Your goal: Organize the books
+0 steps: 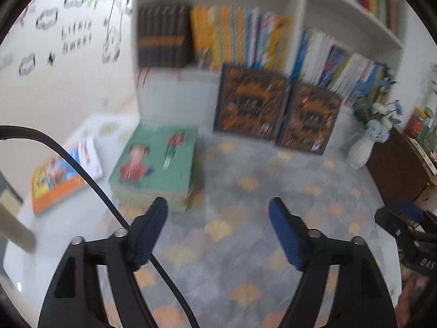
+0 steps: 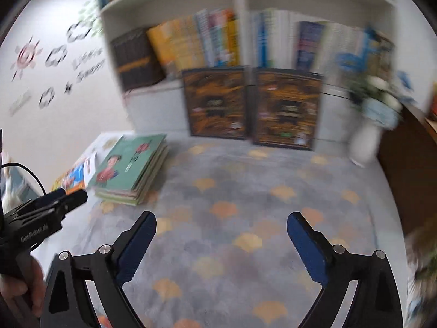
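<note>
Nearest in each wrist view are the tools themselves. The left gripper [image 1: 218,229] stands with its jaws wide and nothing between them; only the patterned rug [image 1: 245,191] shows in the gap. A black cable [image 1: 90,180] crosses in front of its left finger. The right gripper [image 2: 221,240] is likewise spread wide and empty. Both point downward at a slant over the rug, side by side: each appears at the edge of the other's view, and a hand [image 2: 21,287] grips the handle of the left tool. Neither touches a book. Both pictures are smeared, so fine detail is unreliable.

Beyond the left tool, a stack of books with a green cover [image 1: 155,164] lies flat on the rug, edges roughly squared, which I judge to be a deliberate sorting pile. Just left of it an orange picture book [image 1: 54,180] lies loose and askew with a white sheet on it, probably not yet sorted.

Farther off, two dark orange-patterned books [image 1: 275,109] stand upright side by side against the base of the white bookshelf [image 1: 300,13], covers facing out, seemingly propped there because they are tall. A white vase of flowers [image 1: 363,150] stands at the far right. The shelf compartments above hold upright books.
</note>
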`<state>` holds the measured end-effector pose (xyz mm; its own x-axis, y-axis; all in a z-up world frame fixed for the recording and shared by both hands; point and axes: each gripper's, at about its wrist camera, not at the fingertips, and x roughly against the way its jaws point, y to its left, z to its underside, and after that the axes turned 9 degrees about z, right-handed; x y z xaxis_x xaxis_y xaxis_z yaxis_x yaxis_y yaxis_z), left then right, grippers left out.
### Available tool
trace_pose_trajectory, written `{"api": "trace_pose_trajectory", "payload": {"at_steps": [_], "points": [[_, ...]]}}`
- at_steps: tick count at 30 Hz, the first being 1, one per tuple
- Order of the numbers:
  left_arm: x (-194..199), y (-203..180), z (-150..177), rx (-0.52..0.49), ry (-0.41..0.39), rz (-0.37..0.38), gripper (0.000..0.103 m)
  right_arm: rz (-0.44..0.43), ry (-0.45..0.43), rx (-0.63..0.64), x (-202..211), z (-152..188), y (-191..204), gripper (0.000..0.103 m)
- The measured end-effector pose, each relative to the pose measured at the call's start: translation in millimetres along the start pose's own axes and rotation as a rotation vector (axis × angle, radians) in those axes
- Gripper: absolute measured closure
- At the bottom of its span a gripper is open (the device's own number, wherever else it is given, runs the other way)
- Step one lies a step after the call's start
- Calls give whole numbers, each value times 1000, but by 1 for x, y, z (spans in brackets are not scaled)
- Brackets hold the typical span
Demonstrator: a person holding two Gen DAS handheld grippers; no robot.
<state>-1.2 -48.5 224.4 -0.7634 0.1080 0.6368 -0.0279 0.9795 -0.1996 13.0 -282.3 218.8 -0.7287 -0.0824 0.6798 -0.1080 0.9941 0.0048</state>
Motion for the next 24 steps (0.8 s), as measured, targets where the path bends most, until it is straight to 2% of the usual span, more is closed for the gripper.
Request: {"api": "trace_pose_trajectory", "payload": {"at_steps": [1,2,4,5,10,13,17,19,24], "points": [[6,-15,-4,-37,-31,0,7,17,-16,-18,7,0,-8,7],[8,-22,-6,-57,-38,-1,1,34,-30,-27,11,0,-14,7],[9,-42,-8,-108,-46,7,1,121,-61,-40,20,0,-25,7],[9,-47,-6,-118,-40,7,1,138,-70,-45,24,1,-30,7],[3,-59,7,-109,23,11,1,100,-57,-66,25,5,-42,7],[-6,-53,15,-75,92,26,1,90,-35,-65,21,9,-40,7],[-19,-43,30,-6,200,82,1,75,-12,-50,14,18,-31,7],[-22,-39,36,13,209,55,1,74,-11,-35,13,21,-27,7],[-17,-41,40,-39,184,-47,1,73,-19,-17,16,22,-22,7]]}}
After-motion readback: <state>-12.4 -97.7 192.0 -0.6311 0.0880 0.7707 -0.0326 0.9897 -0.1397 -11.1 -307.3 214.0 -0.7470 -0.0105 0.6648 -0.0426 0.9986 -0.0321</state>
